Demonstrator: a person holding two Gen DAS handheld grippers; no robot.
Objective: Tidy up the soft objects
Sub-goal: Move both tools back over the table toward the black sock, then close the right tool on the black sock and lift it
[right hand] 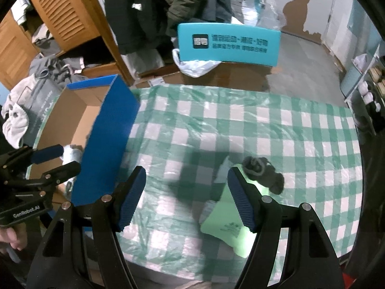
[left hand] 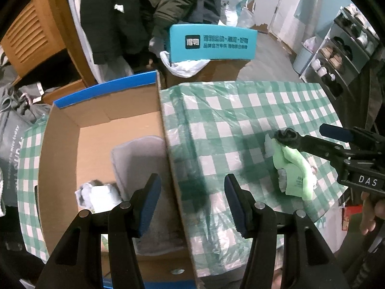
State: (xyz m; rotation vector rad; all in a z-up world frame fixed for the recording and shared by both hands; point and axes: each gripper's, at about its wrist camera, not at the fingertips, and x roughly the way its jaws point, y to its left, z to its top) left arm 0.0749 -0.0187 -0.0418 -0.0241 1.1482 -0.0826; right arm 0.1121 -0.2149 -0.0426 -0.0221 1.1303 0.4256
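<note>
An open cardboard box (left hand: 60,144) with blue outer walls (right hand: 105,142) stands on the left of the checked table. Inside it lie a grey folded cloth (left hand: 142,159) and a white soft bundle (left hand: 98,195). My left gripper (left hand: 191,200) is open and empty, straddling the box's right wall. A light green soft pack (left hand: 293,168) lies on the table at the right, with a dark rolled sock (left hand: 286,136) on its far end. My right gripper (right hand: 186,197) is open just over the pack (right hand: 223,224); the sock (right hand: 262,171) sits past its right finger.
The green-checked plastic tablecloth (right hand: 264,120) covers the table. A teal chair back (left hand: 211,42) stands beyond the far edge, with hanging coats behind it. A shoe rack (left hand: 344,55) is at the far right. Clothes and bags are piled on the left.
</note>
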